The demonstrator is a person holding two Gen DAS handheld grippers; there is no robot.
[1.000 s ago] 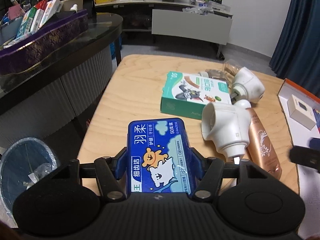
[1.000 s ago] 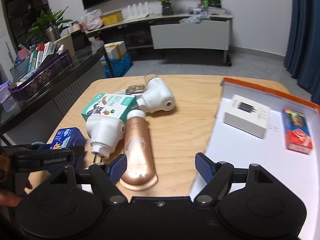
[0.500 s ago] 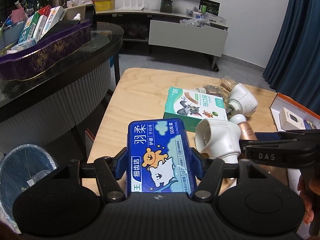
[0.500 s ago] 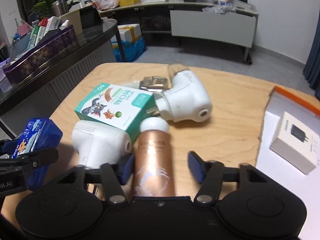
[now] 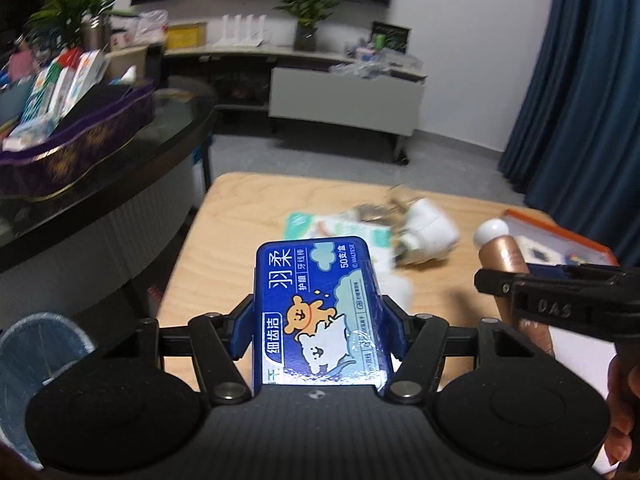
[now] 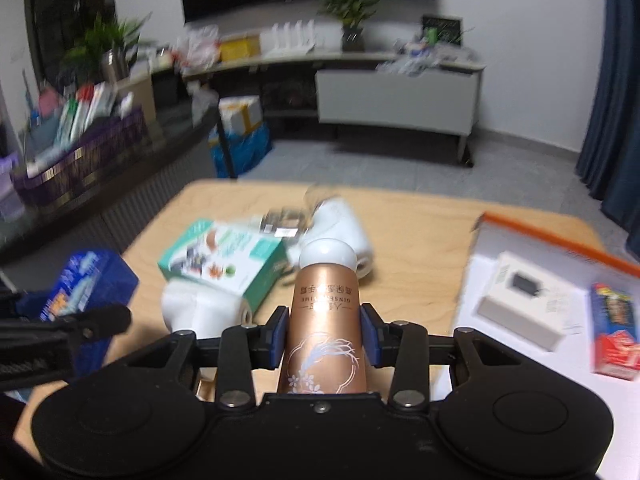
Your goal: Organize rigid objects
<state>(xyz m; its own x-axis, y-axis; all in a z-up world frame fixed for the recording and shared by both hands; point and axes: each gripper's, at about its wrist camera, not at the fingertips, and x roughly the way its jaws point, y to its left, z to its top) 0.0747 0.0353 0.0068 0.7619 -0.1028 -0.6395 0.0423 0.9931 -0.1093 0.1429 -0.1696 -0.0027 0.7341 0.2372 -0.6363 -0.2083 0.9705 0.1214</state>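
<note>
With my right gripper (image 6: 325, 334) clenched on the bronze bottle (image 6: 326, 320) and left gripper (image 5: 316, 326) grasping the blue box (image 5: 320, 312), both above the bench (image 6: 416, 216), I fear the smooth bottle slipping out.

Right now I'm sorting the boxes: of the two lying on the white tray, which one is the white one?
The white box with a dark charger picture on top, lying nearer the tray's wooden-table side. The other box is red and blue, farther right.
</note>
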